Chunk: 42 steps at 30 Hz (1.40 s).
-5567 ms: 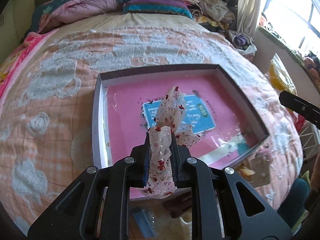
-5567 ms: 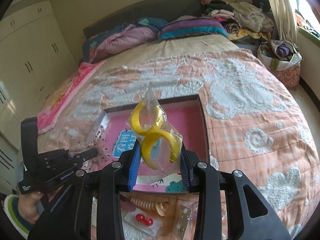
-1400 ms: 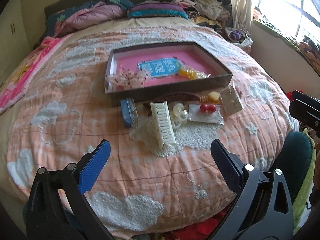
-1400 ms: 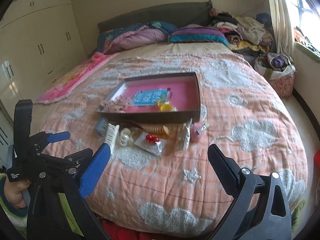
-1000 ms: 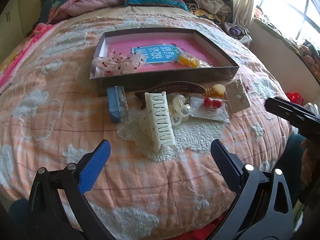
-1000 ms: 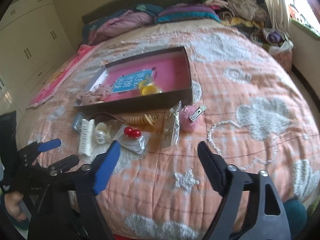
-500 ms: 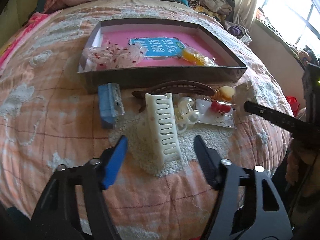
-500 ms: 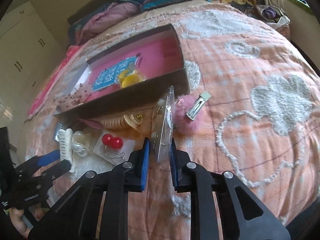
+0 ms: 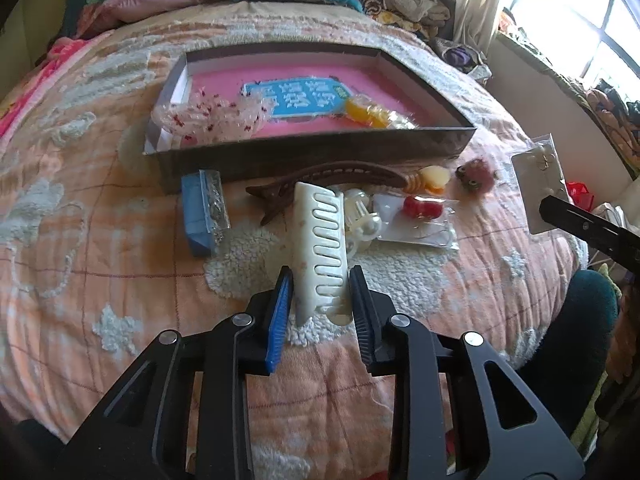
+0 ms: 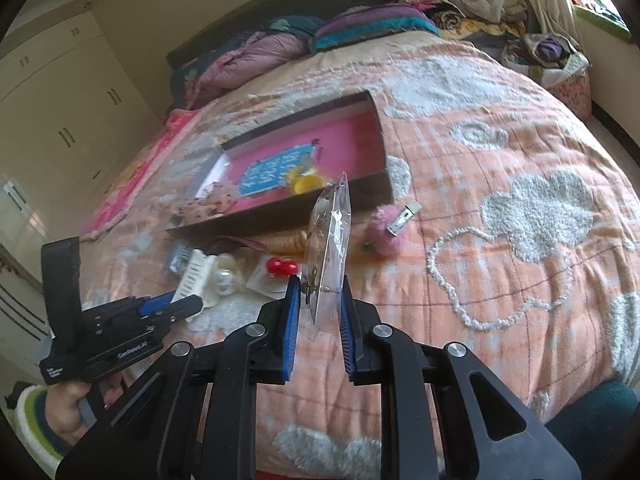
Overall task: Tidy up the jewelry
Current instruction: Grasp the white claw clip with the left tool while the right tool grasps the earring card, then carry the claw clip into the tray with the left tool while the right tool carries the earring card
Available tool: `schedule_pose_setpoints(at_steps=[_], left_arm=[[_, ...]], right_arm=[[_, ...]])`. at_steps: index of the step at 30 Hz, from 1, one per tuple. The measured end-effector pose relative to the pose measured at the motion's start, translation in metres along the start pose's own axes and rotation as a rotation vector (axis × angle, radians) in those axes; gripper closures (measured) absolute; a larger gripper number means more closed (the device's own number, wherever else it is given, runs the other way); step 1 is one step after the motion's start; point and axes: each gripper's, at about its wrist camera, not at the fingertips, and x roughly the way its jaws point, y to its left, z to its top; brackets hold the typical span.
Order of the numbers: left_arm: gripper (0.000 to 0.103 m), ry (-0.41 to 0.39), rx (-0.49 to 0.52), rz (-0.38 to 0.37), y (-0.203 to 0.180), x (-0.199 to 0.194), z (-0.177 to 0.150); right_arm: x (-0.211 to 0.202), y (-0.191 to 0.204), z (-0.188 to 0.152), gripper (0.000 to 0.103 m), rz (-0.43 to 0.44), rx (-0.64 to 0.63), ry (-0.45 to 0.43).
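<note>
A: What does the left gripper [image 9: 320, 296] have?
B: Its jaws are closing around the near end of the cream plastic toothed hair claw [image 9: 320, 240], which lies on the peach quilted bed [image 9: 100, 260] in front of the dark shallow box with a pink floor [image 9: 420, 148]; whether the pads press it yet cannot be told.

A: And the right gripper [image 10: 318, 308]?
B: Its jaws are clamped on the lower edge of a clear plastic packet of small metal earrings [image 10: 330, 240], held upright above the bed, near the box.

A: What is already inside?
B: A sheer ribbon bow with red specks [image 9: 208, 114] and a packet of yellow hoops [image 9: 370, 114].
</note>
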Motion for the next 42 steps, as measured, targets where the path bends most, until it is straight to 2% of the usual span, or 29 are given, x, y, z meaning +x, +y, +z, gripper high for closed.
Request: schedule_pose_setpoints(at_steps=[11, 20, 30, 42], left_arm=[[0.084, -0.062, 0.001, -0.020, -0.007, -0.041, -0.001], [0.084, -0.088, 0.007, -0.017, -0.011, -0.056, 0.003], [0.084, -0.158, 0.059, -0.017, -0.027, -0.084, 0.029], [0.084, -0.198, 0.090, -0.056, -0.041, -0.086, 0.063]], right_arm=[[-0.026, 0.021, 0.000, 0.085, 0.035, -0.055, -0.048], [-0.036, 0.030, -0.002, 0.085, 0.051, -0.069, -0.068], [-0.054, 0.040, 0.003, 0.085, 0.064, -0.107, -0.105], [-0.074, 0.040, 0.017, 0.085, 0.056, -0.111, -0.163]])
